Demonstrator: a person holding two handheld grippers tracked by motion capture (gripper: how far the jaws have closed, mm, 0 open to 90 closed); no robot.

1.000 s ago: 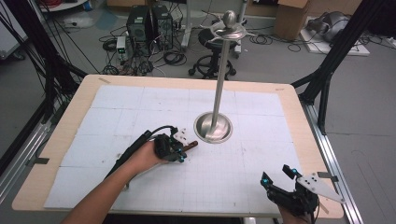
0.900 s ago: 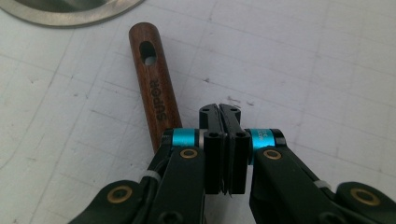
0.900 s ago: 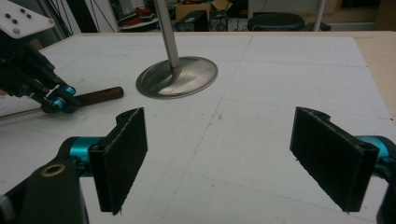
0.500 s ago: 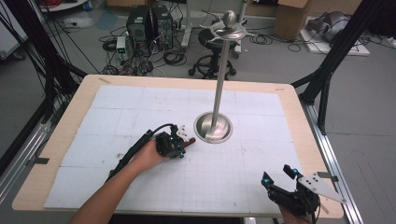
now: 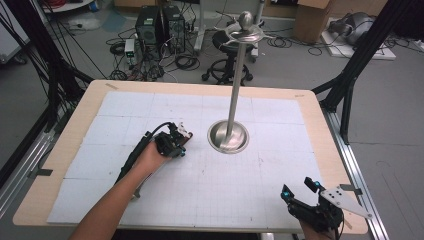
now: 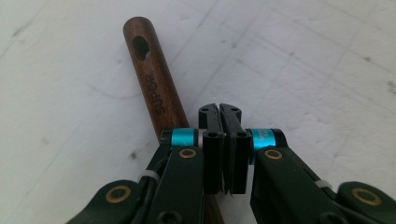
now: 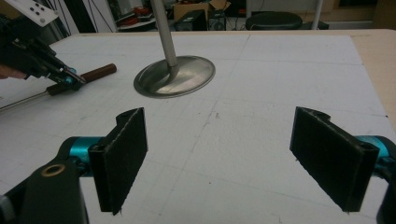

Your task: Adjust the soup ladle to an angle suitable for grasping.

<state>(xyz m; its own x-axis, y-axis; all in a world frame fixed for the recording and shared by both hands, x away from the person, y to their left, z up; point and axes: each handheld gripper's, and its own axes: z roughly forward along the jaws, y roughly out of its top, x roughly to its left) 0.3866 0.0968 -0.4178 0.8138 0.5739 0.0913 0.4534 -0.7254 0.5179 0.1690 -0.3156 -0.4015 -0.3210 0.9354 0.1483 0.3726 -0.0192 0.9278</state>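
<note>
A utensil with a dark wooden handle (image 6: 154,84) and a thin metal shaft (image 7: 18,100) lies flat on the white mat. My left gripper (image 6: 222,108) is shut, its jaws pressed together with nothing visible between them. The handle runs beside and beneath its left jaw. In the high view the left gripper (image 5: 179,143) sits left of the stand, with the handle's end (image 5: 187,135) just past it. My right gripper (image 7: 218,135) is open wide over bare mat, near the front right corner (image 5: 298,186).
A metal stand with a round base (image 5: 228,136), a tall pole (image 5: 235,90) and a ring with a ball on top (image 5: 245,27) rises at the table's middle. The wooden table edge (image 5: 320,115) frames the gridded mat. Chairs, computers and cables lie beyond.
My left gripper has slid left and a little farther away from the stand's base, and the handle's end has shifted with it. The right gripper has stayed put.
</note>
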